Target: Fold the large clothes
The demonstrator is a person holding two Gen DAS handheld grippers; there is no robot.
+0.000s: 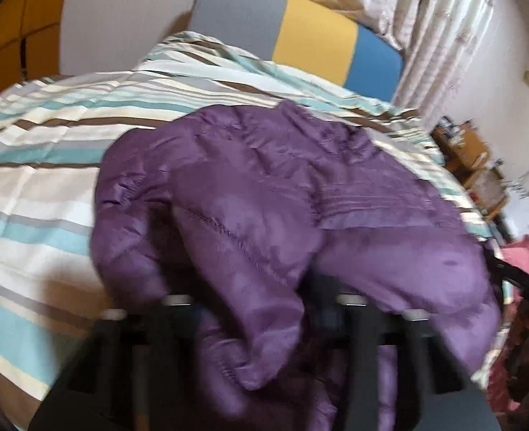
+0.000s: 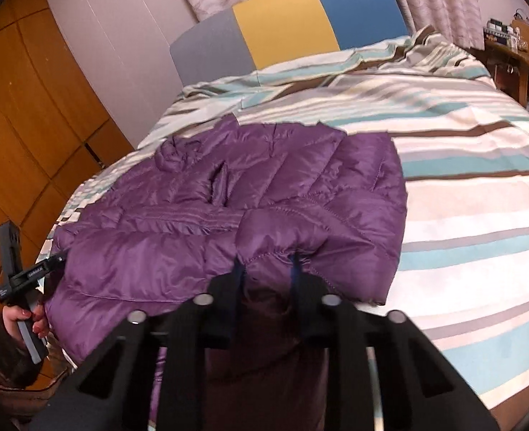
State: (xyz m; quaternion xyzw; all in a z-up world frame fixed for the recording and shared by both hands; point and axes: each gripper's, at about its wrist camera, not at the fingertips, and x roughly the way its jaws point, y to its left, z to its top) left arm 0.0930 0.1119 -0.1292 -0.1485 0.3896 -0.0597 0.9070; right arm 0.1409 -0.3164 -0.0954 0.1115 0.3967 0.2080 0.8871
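Note:
A purple quilted puffer jacket (image 2: 228, 201) lies spread on the striped bed cover (image 2: 479, 179), its near edge hanging over the bed's edge. My right gripper (image 2: 267, 269) is shut on the jacket's near hem, with puckered fabric between its fingers. In the left wrist view the jacket (image 1: 264, 194) is blurred and a fold of it drapes over and between my left gripper (image 1: 260, 298), which is shut on it. The left gripper also shows in the right wrist view (image 2: 54, 262), at the jacket's left edge, held by a hand.
The headboard (image 2: 300, 21) is grey, yellow and blue, with curtains behind it. A wooden wardrobe (image 2: 23, 107) stands left of the bed. A cluttered wooden desk (image 2: 515, 46) stands on the right. The striped cover (image 1: 38, 179) spreads wide beside the jacket.

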